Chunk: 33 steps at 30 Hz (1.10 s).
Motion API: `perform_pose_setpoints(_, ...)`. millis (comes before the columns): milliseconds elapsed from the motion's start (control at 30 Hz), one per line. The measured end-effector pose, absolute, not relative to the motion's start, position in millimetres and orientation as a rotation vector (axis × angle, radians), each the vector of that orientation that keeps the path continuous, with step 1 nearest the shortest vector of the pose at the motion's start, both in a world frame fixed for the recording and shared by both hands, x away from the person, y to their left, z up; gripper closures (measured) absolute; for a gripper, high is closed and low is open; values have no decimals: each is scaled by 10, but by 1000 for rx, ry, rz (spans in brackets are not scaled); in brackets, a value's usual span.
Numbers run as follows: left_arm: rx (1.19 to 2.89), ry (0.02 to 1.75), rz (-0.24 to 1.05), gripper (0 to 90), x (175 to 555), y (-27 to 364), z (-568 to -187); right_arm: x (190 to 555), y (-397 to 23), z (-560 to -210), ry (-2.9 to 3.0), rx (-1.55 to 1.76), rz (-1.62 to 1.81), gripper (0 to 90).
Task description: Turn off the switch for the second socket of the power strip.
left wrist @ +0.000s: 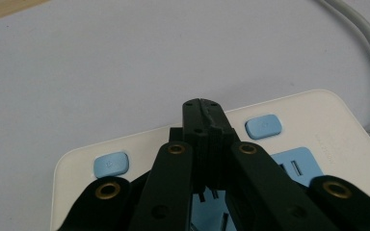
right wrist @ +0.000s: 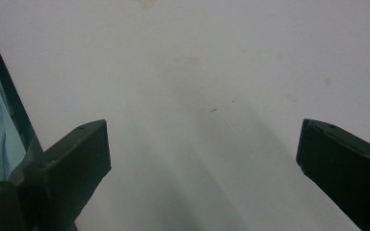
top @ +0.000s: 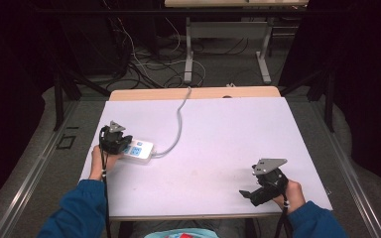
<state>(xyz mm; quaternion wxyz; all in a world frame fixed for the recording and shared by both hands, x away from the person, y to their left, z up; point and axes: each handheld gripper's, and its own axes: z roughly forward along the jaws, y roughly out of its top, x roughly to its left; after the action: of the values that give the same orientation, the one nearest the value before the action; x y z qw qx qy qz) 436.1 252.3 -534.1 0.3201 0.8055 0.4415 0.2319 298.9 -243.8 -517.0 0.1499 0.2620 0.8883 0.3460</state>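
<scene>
Left gripper (top: pixel 121 145) jaws closed; right gripper (top: pixel 250 194) jaws wide apart.

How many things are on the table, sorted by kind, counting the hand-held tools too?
Power strips: 1, the white power strip with its grey cord, under the shut left tool
Hand-held tools: 2, the left tool and the open right tool
Blue switch buttons seen on the strip in the left gripper view: 2
Total: 3 things on the table, buttons not counted separately.
</scene>
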Motion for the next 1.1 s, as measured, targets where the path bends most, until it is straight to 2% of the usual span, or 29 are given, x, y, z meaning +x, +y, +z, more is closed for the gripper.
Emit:
perform_pose_setpoints(567,2084,1168,585,897,4343,2540,-5257,2991,-2439,-5170,2555,749,994,45)
perform_pose_setpoints(600,2070,1166,597,851,4343,2538,-5253,2992,-2439,-5170,2555,750,994,45)
perform_pose_setpoints(800,2079,1163,586,793,4332,2544,-5205,2987,-2436,-5166,2560,763,986,45)
perform_pose_setpoints(900,2084,1151,588,729,4329,2538,-5198,2986,-2436,-5166,2561,762,986,45)
perform_pose_setpoints(1000,2095,1158,589,601,4320,2526,-5176,2985,-2436,-5166,2561,761,986,45)
perform_pose_setpoints(1100,2087,1165,610,429,4315,2511,-5175,2979,-2434,-5167,2553,765,991,45)
